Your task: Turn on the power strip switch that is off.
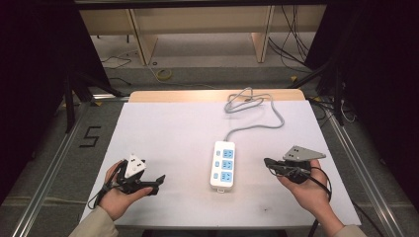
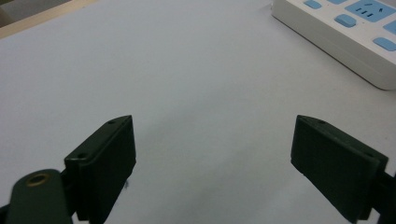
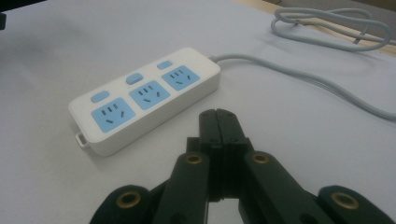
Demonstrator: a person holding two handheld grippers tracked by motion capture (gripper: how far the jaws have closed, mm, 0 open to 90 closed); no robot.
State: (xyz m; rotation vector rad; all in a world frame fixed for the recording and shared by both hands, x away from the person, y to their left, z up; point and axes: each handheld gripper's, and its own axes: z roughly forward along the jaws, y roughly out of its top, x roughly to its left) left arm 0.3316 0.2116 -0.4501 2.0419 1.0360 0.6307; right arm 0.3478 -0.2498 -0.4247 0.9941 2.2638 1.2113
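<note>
power strip (image 1: 223, 165) sits mid-table between my grippers, untouched — left gripper (image 1: 157, 180) spread wide and empty, right gripper (image 1: 268, 161) closed on nothing. i judge approach comes next — right must open first.

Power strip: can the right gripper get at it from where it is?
Probably yes. Bare table lies between the right gripper and the power strip; its jaws are shut, so they'd need opening to grasp it.
</note>
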